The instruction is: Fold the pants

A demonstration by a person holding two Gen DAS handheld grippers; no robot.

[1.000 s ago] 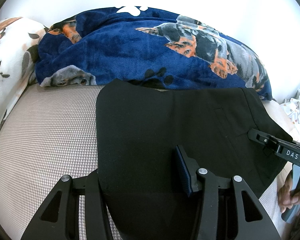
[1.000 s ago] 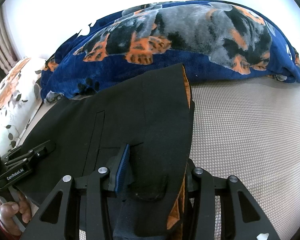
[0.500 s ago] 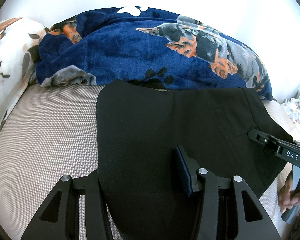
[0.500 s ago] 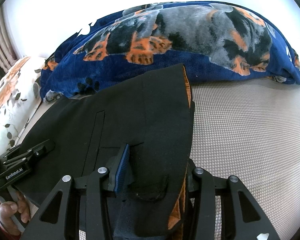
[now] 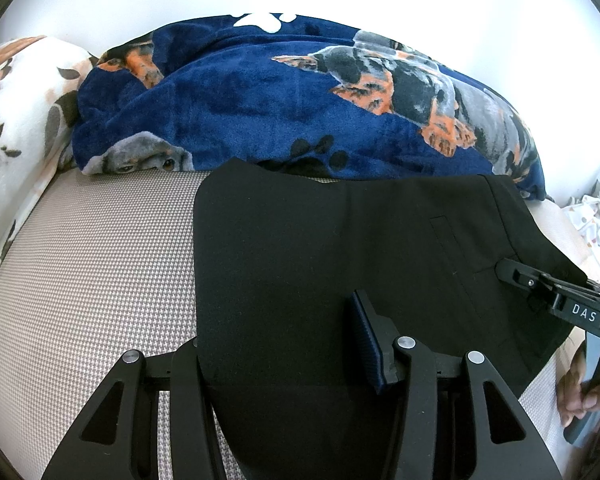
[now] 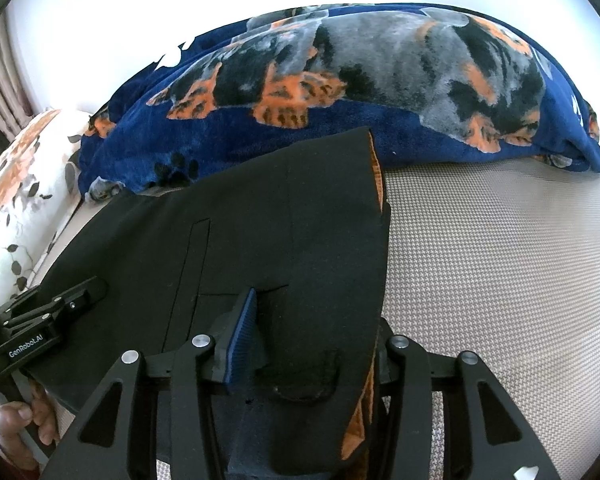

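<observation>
The black pants (image 5: pixel 340 248) lie folded on the grey woven bed surface (image 5: pixel 100 260), with an orange lining edge showing on the right (image 6: pixel 376 176). My left gripper (image 5: pixel 284 352) is open; the pants' left near corner lies between its fingers, covering the left one. My right gripper (image 6: pixel 312 340) is open too, with the pants' right near corner draped over its right finger. Each gripper shows in the other's view, the right one (image 5: pixel 556 292) and the left one (image 6: pixel 48 312), both at the pants' near edge.
A navy dog-print blanket (image 5: pixel 300 104) is bunched along the back, touching the pants' far edge. A floral pillow (image 5: pixel 16 112) lies at the far left. A white wall stands behind. White patterned cloth (image 5: pixel 588 216) lies at the right edge.
</observation>
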